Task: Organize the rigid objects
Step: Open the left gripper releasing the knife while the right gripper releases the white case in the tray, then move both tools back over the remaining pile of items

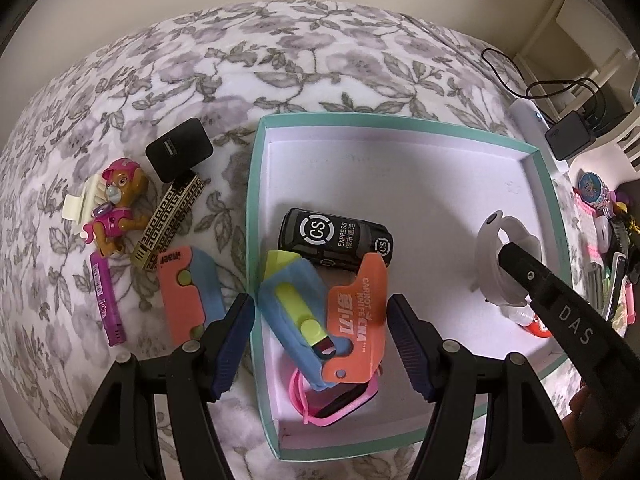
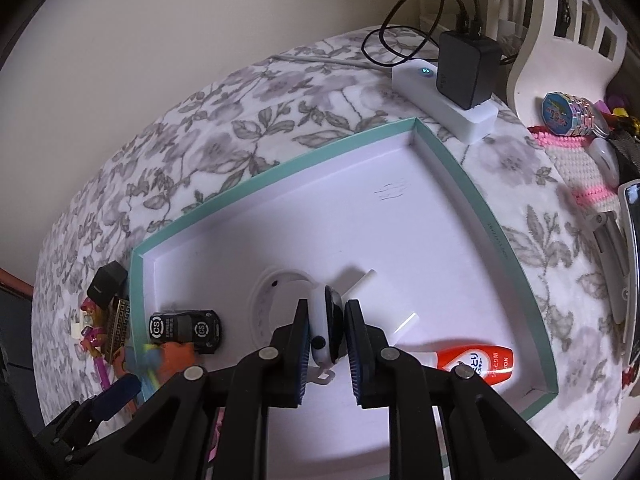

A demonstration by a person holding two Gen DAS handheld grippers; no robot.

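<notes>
Risk of dropping the smooth round white plastic watch [image 2: 318, 354], pinched tight in the right gripper [image 2: 326, 328] at 6 o'clock over the green-rimmed white cardboard box [image 2: 280, 168], onto the red bottle [image 2: 476, 360] at 4 o'clock; left gripper [image 1: 320, 344] around the blue-and-orange plastic toy knife [image 1: 288, 304], squeezing or not, cannot tell.

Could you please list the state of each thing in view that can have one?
Left tool: open, over the box's left wall.
Right tool: shut on the white watch.
Teal box: lidless.
Toy knife: folded open, in box.
Black toy car: in box.
</notes>
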